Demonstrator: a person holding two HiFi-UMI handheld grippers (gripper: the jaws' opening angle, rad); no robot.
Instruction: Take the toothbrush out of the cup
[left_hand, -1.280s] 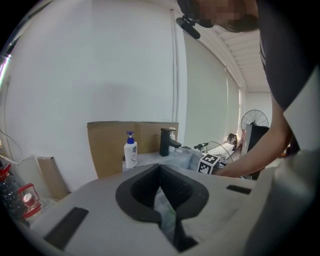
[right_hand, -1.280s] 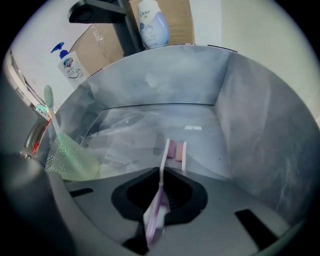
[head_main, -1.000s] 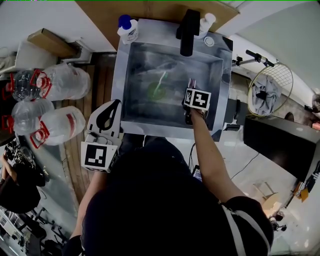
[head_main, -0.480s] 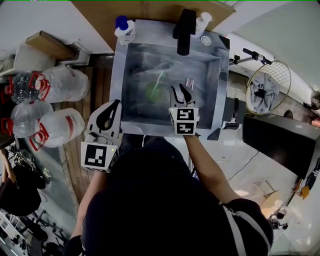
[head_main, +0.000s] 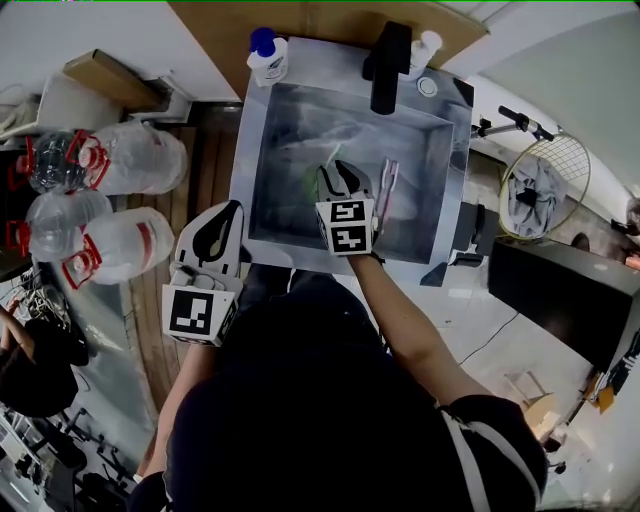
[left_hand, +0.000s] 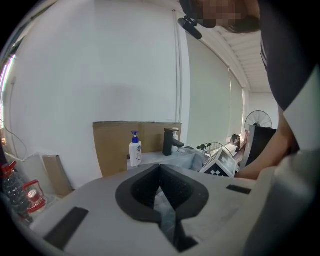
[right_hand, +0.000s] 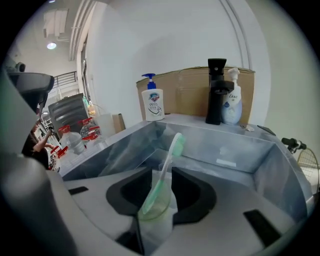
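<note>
A steel sink (head_main: 248, 150) sat in a counter before a cardboard panel. On its floor stood the clear cup (right_hand: 156, 220), the green toothbrush (right_hand: 170, 152) leaning in it. The right gripper (head_main: 346, 176), at the sink's right side a second earlier, had swung left to the cup. Its jaws had just been opening and stood wide apart, the cup showing in their gap, ungripped. A pink item (head_main: 388, 185) lay to its right. The left gripper (head_main: 222, 225) had stayed at the near-left rim, fingers together, empty.
</note>
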